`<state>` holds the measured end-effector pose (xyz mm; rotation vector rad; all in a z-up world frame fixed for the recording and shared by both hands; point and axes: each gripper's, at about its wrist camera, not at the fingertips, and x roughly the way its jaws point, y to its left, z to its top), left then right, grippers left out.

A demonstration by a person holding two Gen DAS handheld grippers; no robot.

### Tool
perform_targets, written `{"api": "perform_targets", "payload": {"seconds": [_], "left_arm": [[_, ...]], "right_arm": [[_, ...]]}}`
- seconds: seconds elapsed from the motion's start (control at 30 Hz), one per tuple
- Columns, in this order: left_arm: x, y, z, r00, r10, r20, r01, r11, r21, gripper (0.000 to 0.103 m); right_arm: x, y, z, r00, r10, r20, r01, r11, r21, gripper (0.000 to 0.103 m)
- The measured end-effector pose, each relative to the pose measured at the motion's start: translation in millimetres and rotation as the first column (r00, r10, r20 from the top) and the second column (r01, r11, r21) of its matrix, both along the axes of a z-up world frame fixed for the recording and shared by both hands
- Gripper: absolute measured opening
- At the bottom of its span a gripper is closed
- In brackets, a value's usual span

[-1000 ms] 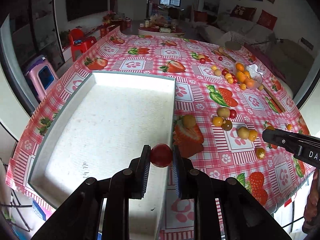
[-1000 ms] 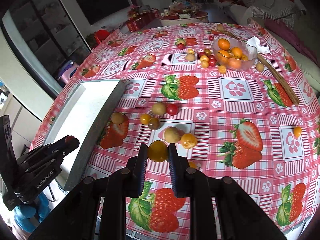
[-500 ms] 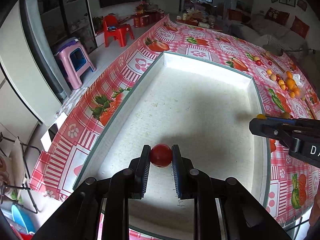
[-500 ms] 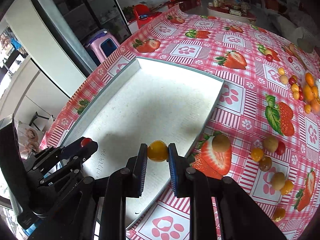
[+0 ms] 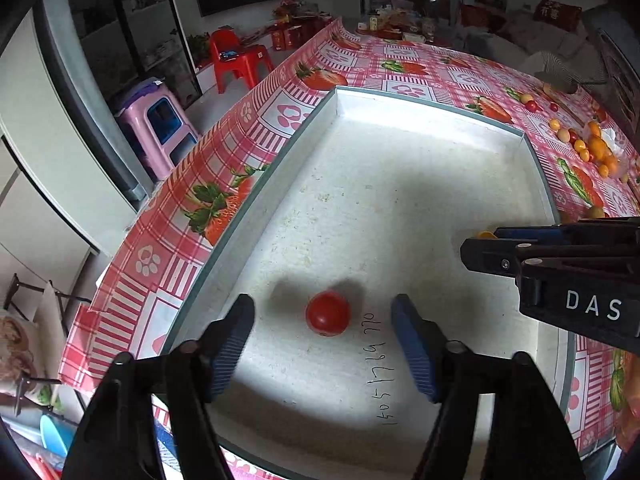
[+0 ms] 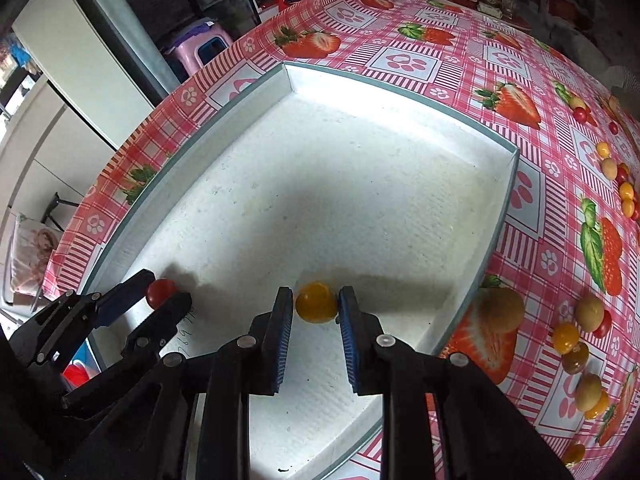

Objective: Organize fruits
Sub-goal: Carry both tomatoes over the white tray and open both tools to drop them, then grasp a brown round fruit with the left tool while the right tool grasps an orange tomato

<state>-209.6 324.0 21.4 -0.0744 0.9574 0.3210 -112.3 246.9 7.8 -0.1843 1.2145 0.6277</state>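
- Fruit is going into the white tray (image 5: 400, 184), and both of your tools point down into its near end, so each piece lands on the floor and cannot roll over the low wall.
- Your left gripper (image 5: 322, 340) has its jaws opening; they stand wide and touch nothing. The red tomato (image 5: 328, 313) lies free on the tray floor between them, at about 12 o'clock from the fingertips.
- Your right gripper (image 6: 316, 320) is opening too. The yellow fruit (image 6: 316, 302) sits between the blue pads (image 6: 282, 332); a thin gap shows on each side, so I judge the pinch is already released.
- In the right view, the left tool is at 9 o'clock, with the tomato at its tips.
- Loose fruits (image 6: 588, 312) wait on the strawberry tablecloth (image 6: 552, 208), at 3 o'clock from the tray.
- Compared with half a second earlier, the tomato was clamped tight and held above the floor; now it rests there.
- The yellow fruit was also pinched then, above the tray's near edge; now it is further inside the tray.
- One second earlier, your right tool was over the tablecloth, not over the tray.
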Motion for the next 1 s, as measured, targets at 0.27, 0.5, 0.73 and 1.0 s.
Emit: {"api": "perform_targets", "payload": {"seconds": [0.27, 0.5, 0.73, 1.0], "left_arm": [[-3, -6, 18, 0.999, -0.015, 0.034, 0.017, 0.999, -0.045, 0.090], [2, -62, 40, 0.989, -0.129, 0.070, 0.131, 0.991, -0.035, 0.090], [18, -147, 41, 0.956, -0.286, 0.064, 0.289, 0.956, -0.049, 0.090], [36, -234, 11, 0.907, -0.422, 0.013, 0.422, 0.906, -0.021, 0.090]], "right_arm": [[-7, -31, 43, 0.995, -0.055, 0.078, 0.047, 0.994, 0.102, 0.071], [-15, -109, 57, 0.976, -0.183, 0.119, 0.169, 0.978, 0.121, 0.075], [-21, -226, 50, 0.914, -0.387, 0.119, 0.376, 0.921, 0.102, 0.075], [-30, -355, 38, 0.796, -0.589, 0.141, 0.587, 0.807, 0.055, 0.075]]}}
